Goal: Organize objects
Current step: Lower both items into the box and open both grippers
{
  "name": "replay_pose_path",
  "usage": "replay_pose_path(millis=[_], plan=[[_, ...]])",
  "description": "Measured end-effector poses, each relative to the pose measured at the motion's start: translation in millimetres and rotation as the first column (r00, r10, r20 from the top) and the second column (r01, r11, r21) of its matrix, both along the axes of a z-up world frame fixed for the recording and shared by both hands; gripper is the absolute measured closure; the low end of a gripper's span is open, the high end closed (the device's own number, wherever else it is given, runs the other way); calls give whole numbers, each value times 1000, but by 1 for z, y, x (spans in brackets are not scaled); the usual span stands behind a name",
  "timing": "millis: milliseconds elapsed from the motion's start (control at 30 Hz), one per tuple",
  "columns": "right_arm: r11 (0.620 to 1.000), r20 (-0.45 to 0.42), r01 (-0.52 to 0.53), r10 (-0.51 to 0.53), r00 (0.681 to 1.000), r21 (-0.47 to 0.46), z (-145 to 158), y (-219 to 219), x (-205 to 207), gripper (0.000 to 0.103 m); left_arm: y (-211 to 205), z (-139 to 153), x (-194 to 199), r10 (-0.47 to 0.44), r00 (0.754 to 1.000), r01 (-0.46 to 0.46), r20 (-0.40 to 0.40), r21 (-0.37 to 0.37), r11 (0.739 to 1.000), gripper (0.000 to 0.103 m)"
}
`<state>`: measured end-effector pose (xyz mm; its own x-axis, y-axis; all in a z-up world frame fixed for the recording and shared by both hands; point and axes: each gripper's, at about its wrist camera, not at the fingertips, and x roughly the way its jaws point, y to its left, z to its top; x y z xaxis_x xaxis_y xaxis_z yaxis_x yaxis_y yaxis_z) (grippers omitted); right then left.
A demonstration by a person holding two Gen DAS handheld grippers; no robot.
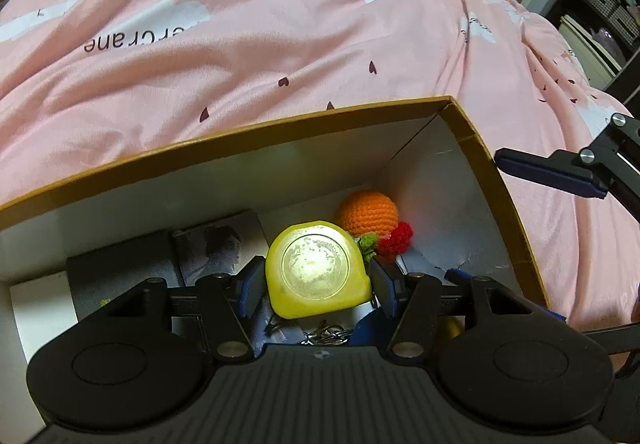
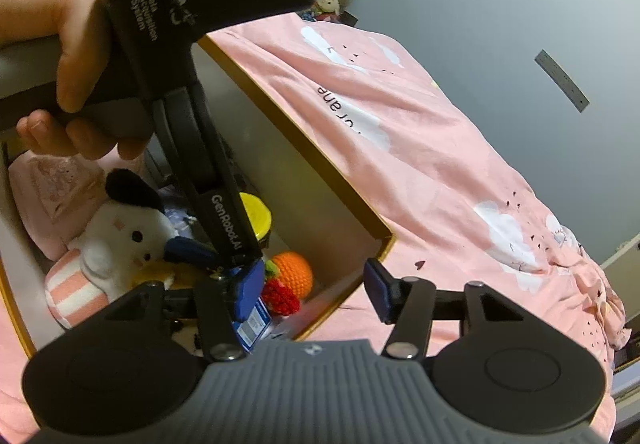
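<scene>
An open cardboard box [image 1: 240, 140] with a tan rim lies on the bed. My left gripper [image 1: 316, 284] reaches down into it, and its blue pads press both sides of a yellow tape measure [image 1: 316, 268]. Behind the tape measure, in the box's far corner, are a crocheted orange ball [image 1: 368, 216] and a red crocheted berry [image 1: 398, 240]. The right wrist view shows the same tape measure [image 2: 256, 216], orange ball [image 2: 294, 272] and berry [image 2: 282, 298]. My right gripper [image 2: 316, 292] hovers over the box's corner rim [image 2: 304, 148], open with nothing between its fingers.
A pink quilt [image 1: 280, 44] covers the bed around the box. Inside the box are also a white plush dog [image 2: 124, 240], a pink striped item [image 2: 72, 292], a dark photo booklet [image 1: 216, 248] and metal rings [image 1: 328, 334]. A person's hand [image 2: 76, 84] holds the left gripper.
</scene>
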<state>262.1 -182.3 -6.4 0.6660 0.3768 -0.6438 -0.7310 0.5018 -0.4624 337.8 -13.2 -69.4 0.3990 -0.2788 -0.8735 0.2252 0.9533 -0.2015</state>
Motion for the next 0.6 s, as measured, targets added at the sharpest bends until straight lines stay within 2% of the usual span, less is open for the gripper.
replay_pose_path(millis=[167, 333, 467, 500, 600], plan=[[999, -41, 42, -41, 998, 27, 3, -5, 7, 46, 3, 1, 1, 5, 1000, -5, -9, -48, 999, 38], [997, -65, 58, -55, 996, 49, 6, -9, 7, 46, 6, 10, -4, 14, 1000, -13, 11, -63, 998, 38], [994, -93, 75, -67, 993, 81, 14, -9, 4, 46, 9, 24, -17, 19, 998, -15, 60, -62, 998, 38], [993, -101, 80, -71, 992, 89, 13, -10, -7, 45, 10, 30, -22, 20, 997, -15, 78, -57, 998, 38], [989, -121, 97, -83, 989, 115, 13, -7, -7, 42, 11, 50, -37, 27, 990, -22, 136, -42, 999, 37]])
